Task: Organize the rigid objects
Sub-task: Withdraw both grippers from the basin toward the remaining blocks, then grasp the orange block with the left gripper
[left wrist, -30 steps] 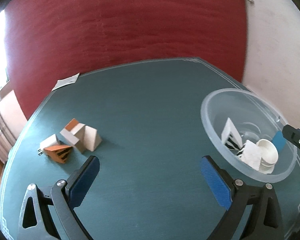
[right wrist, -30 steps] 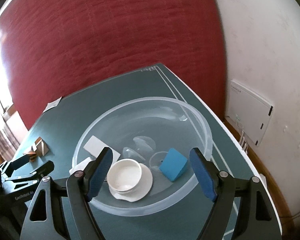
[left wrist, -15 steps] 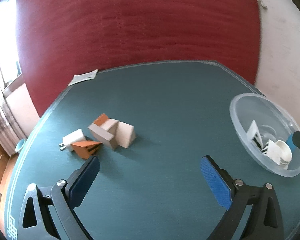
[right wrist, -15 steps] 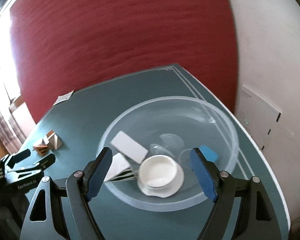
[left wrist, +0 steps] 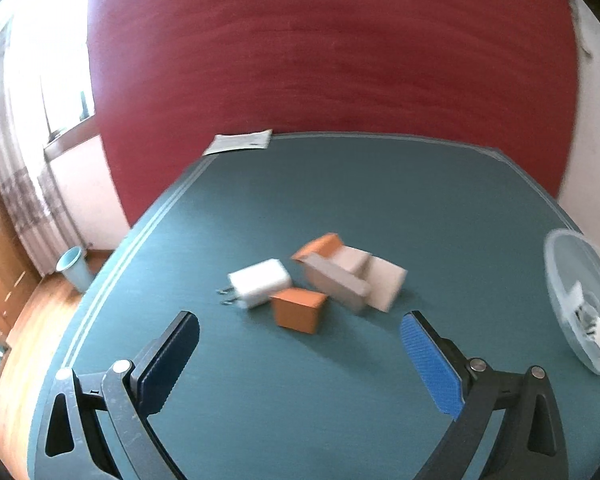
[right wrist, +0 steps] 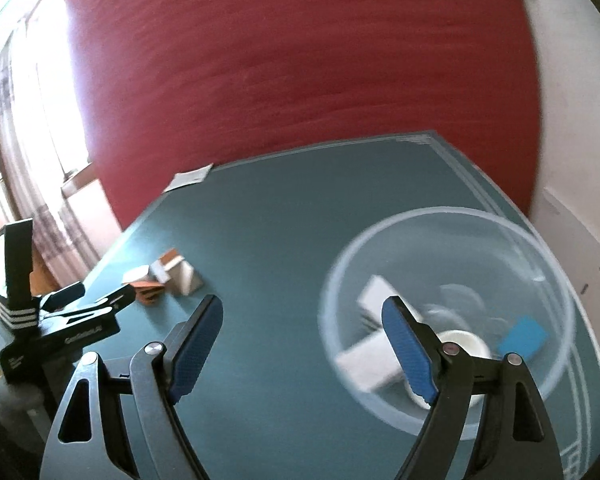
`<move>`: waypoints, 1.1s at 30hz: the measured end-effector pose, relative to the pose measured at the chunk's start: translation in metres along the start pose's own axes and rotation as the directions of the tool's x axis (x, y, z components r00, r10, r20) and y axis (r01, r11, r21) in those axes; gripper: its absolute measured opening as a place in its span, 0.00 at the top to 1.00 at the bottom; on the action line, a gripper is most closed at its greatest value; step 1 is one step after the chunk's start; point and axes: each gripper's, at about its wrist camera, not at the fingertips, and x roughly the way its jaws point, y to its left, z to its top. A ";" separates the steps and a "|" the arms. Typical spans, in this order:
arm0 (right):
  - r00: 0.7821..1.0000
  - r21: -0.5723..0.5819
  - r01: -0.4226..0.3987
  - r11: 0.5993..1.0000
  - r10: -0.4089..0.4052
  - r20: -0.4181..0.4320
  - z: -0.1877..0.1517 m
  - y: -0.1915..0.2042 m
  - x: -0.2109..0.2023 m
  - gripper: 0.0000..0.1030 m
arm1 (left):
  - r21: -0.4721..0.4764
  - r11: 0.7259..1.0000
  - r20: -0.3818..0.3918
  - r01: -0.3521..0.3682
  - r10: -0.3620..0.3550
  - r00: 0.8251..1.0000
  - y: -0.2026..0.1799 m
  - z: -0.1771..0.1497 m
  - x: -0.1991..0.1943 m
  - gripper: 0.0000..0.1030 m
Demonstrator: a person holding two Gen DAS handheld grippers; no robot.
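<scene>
Left gripper (left wrist: 300, 344), jaws wide and empty, faces the orange box (left wrist: 298, 310) and white charger (left wrist: 260, 283) just ahead; right gripper (right wrist: 300, 344), likewise empty, sits farther off.

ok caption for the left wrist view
Open left gripper above a green table, facing a cluster of small boxes.

A dark red wall (left wrist: 332, 60) fills the upper half of both views. A white wall (right wrist: 576, 128) adjoins it at 2 o'clock and carries a white panel (right wrist: 572, 236). A bright window (left wrist: 52, 64) with pale curtains (left wrist: 24, 200) stands at 10 o'clock and supplies daylight. The teal table (left wrist: 300, 208) has pale border lines. Wooden floor (left wrist: 32, 320) and a light blue bin (left wrist: 74, 268) lie at 8 o'clock.
</scene>
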 end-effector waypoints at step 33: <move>0.975 -0.094 -0.119 0.989 0.098 -0.202 -0.031 0.067 0.081 0.19 | -0.073 0.995 -0.135 0.064 -0.073 0.988 0.031 0.001 0.075 0.20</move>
